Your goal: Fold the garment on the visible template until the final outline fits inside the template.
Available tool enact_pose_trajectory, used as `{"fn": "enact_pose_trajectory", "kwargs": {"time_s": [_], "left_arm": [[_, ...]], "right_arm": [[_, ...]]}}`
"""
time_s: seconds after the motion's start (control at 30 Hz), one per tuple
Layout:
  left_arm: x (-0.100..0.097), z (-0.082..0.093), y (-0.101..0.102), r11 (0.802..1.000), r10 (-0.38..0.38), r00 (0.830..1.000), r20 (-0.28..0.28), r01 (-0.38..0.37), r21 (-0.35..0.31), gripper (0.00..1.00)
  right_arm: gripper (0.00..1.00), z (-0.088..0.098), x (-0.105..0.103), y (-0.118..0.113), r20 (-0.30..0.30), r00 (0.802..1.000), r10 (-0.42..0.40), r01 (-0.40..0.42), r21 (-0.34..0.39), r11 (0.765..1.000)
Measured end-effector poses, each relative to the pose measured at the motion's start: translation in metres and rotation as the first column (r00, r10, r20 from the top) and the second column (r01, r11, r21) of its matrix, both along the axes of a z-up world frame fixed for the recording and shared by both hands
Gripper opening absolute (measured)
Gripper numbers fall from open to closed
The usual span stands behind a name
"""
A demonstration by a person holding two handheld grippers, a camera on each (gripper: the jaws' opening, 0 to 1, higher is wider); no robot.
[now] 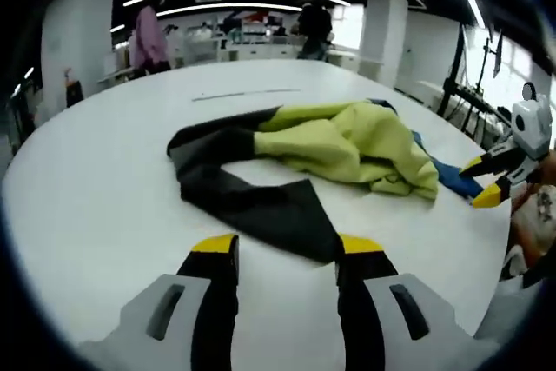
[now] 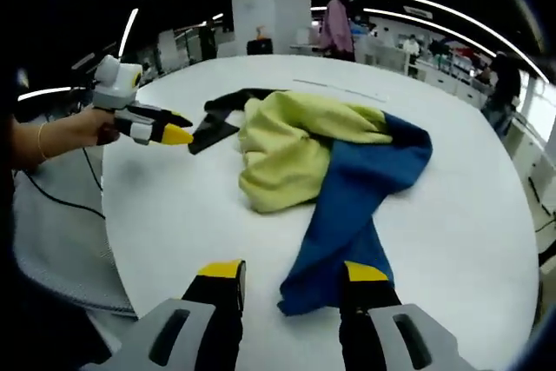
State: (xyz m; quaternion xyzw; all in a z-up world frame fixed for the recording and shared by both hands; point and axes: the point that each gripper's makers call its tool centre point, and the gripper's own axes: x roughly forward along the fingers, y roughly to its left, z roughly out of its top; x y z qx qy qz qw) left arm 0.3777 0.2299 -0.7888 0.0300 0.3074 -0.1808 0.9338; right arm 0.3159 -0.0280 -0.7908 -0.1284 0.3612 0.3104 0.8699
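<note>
On the white table the garment lies crumpled — a black sleeve curling toward the left tool, a yellow-green middle, a blue part at the far side. The left tool's jaws stand apart with nothing between them, the black sleeve's end lying on the table just ahead of them. In the right gripper view the right tool is likewise released — the garment's blue end lies near its right jaw, touching or not I cannot tell. People stand in the background.
</note>
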Motion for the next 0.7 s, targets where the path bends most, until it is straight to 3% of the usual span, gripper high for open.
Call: {"fn": "enact_pose_trajectory", "kwargs": {"time_s": [0.1, 0.2, 0.53, 0.7], "left_arm": [[0.001, -0.004, 0.0, 1.0, 0.005, 1.0, -0.004, -0.005, 0.011, 0.35], [0.003, -0.006, 0.003, 0.996, -0.01, 1.0, 0.017, 0.009, 0.088, 0.33], [0.003, -0.01, -0.003, 0.999, 0.01, 1.0, 0.0, -0.01, 0.041, 0.2], [0.004, -0.011, 0.0, 0.999, 0.032, 0.999, -0.001, -0.032, 0.031, 0.1]], "right_arm": [[0.32, -0.002, 0.0, -0.001, 0.021, 1.0, -0.002, 0.002, -0.026, 1.0], [0.24, -0.005, 0.003, -0.005, 0.052, 0.999, 0.008, -0.004, -0.078, 0.997], [0.01, -0.011, 0.003, -0.007, 0.064, 0.998, -0.002, 0.009, -0.108, 0.994], [0.0, -0.007, 0.005, -0.008, 0.079, 0.997, -0.016, 0.025, -0.104, 0.994]]}}
